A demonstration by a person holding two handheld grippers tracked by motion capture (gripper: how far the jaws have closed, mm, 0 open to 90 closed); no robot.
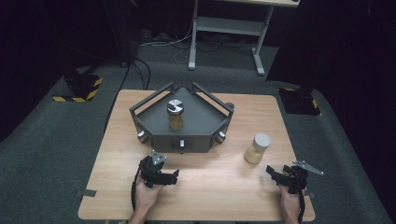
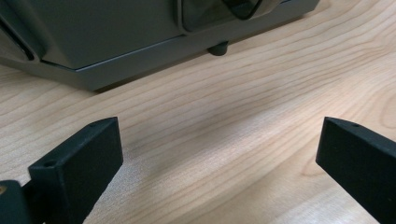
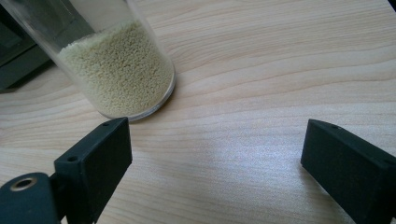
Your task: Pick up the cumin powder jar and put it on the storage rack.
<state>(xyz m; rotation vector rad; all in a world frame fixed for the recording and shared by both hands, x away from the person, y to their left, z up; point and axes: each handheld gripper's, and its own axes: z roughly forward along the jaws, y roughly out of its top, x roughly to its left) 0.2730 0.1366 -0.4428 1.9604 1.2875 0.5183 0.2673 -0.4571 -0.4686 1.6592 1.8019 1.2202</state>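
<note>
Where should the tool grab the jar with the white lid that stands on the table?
Probably around the jar's clear round wall, about the middle, below the white lid. It stands upright on the table, so a level approach from the near right suits, where the right tool waits with open jaws, one to each side.

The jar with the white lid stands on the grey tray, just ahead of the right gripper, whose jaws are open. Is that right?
Not quite. The jar stands on the bare table, to the right of the tray, as the high view shows. It is ahead of the right gripper, whose jaws are open.
</note>
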